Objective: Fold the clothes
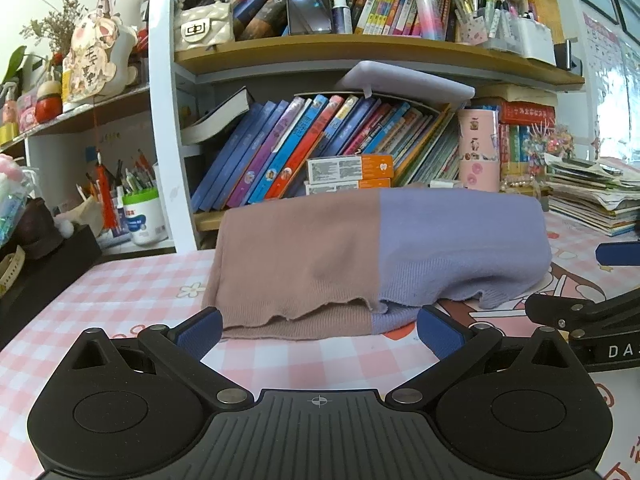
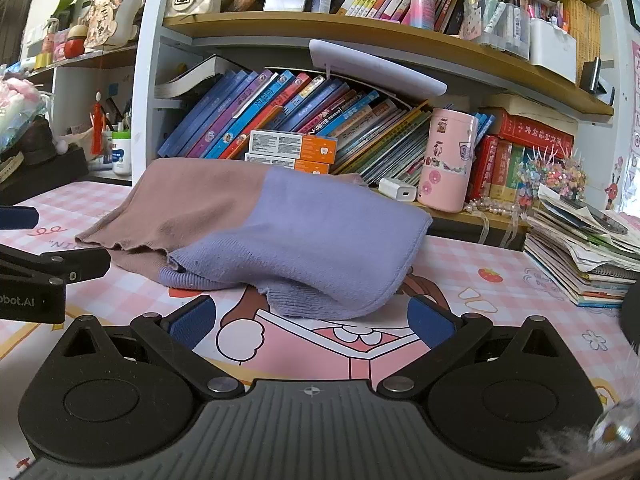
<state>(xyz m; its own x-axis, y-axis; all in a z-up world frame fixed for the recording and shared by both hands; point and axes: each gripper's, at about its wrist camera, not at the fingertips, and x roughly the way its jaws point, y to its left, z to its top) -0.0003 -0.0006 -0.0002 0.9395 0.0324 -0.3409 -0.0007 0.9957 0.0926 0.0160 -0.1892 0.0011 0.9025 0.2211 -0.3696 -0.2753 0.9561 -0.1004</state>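
Bench (image 1: pixel 120 280) with pink check cover carries the garment (image 1: pixel 380 256), a brown and lilac knit lying in a compact doubled-over bundle, layers stacked, wavy hem edges facing me. I read its long axis as running left to right across both views, brown half to the left, lilac to the right. Could be a finished fold or a bundle waiting to be opened out; I can't tell which. Left hand-held gripper (image 1: pixel 319 330) sits low just in front of the hem, jaws wide apart, holding nothing. Right hand-held gripper (image 2: pixel 312 318) is likewise spread and empty, just short of the lilac corner. Each is equally near, garment dead ahead of both.
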